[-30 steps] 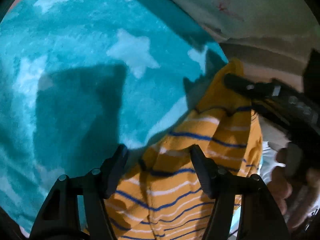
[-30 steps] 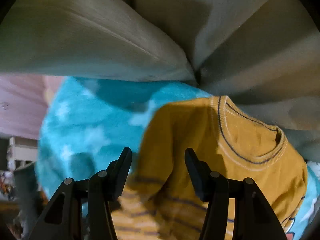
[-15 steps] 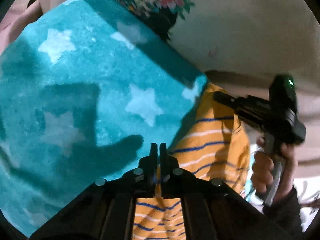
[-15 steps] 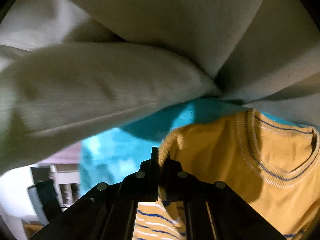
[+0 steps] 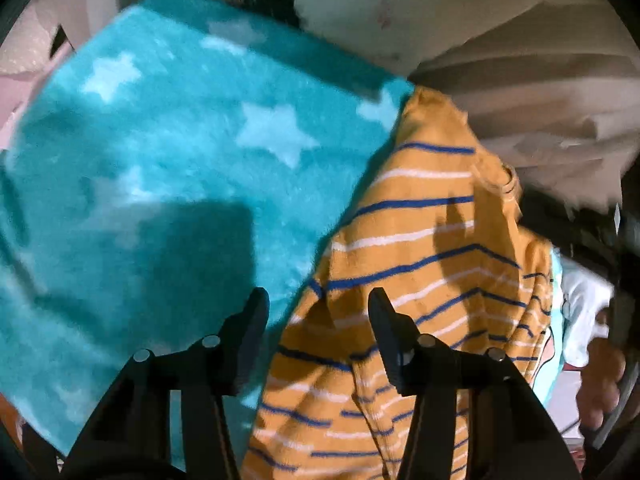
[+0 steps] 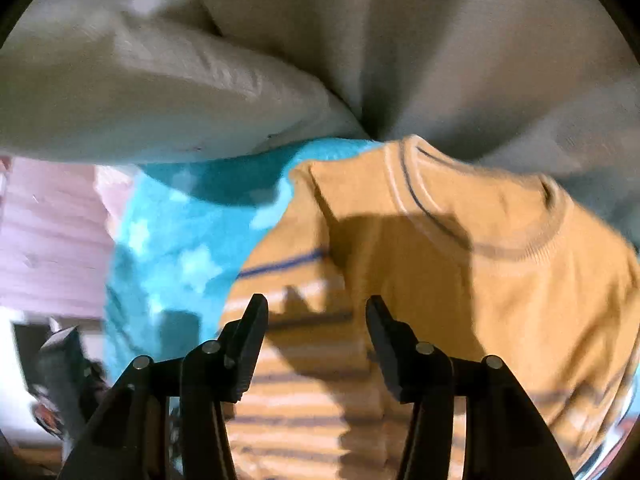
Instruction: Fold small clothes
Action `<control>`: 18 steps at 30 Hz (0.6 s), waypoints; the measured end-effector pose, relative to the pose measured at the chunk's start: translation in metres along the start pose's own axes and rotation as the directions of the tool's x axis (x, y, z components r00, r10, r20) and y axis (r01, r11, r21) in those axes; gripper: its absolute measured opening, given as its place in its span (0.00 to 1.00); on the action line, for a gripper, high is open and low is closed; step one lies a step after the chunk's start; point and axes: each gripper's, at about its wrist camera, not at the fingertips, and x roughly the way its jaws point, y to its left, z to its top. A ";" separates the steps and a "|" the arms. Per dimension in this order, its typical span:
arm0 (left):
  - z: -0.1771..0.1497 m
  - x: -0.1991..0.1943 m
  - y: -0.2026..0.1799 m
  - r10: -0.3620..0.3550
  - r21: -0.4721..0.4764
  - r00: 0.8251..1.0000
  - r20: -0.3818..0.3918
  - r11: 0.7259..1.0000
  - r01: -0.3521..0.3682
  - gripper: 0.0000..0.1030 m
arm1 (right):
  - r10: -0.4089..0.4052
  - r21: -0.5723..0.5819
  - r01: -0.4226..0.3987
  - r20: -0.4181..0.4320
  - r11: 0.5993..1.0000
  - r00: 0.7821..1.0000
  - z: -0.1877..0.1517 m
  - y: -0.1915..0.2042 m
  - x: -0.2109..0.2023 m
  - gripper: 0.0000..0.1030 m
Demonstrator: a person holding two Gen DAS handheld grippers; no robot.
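Left wrist view shows our left gripper point(image 5: 316, 312) and right gripper point(image 6: 316, 314) spread wide over the striped mustard sweater point(image 5: 420, 272), so we judge a fold just laid, and the next needs a fresh edge pinch.

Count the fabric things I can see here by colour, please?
Mustard yellow: 1, the striped shirt
Turquoise: 1, the star blanket
Beige: 1, the cushions, taken together as one
Total: 3
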 end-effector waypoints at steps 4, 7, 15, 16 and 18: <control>-0.036 -0.031 -0.023 0.022 0.070 0.999 0.027 0.997 -0.024 0.55 | 0.031 0.112 -0.035 0.038 0.993 0.999 -0.058 -0.047 -0.057 0.54; -0.075 -0.039 -0.049 0.015 0.107 1.000 0.016 0.994 -0.016 0.55 | 0.005 0.167 -0.007 0.016 0.986 1.000 -0.109 -0.088 -0.085 0.54; -0.170 -0.038 -0.125 0.022 0.177 0.997 -0.069 0.984 -0.010 0.56 | -0.060 0.231 0.080 -0.094 0.970 0.994 -0.225 -0.170 -0.112 0.54; -0.180 -0.037 -0.132 0.016 0.187 0.997 -0.078 0.982 -0.001 0.57 | -0.073 0.213 0.094 -0.106 0.973 0.992 -0.235 -0.175 -0.113 0.54; -0.197 -0.032 -0.155 0.015 0.241 0.995 -0.103 0.970 0.010 0.59 | -0.086 0.189 0.107 -0.115 0.976 0.990 -0.246 -0.184 -0.119 0.54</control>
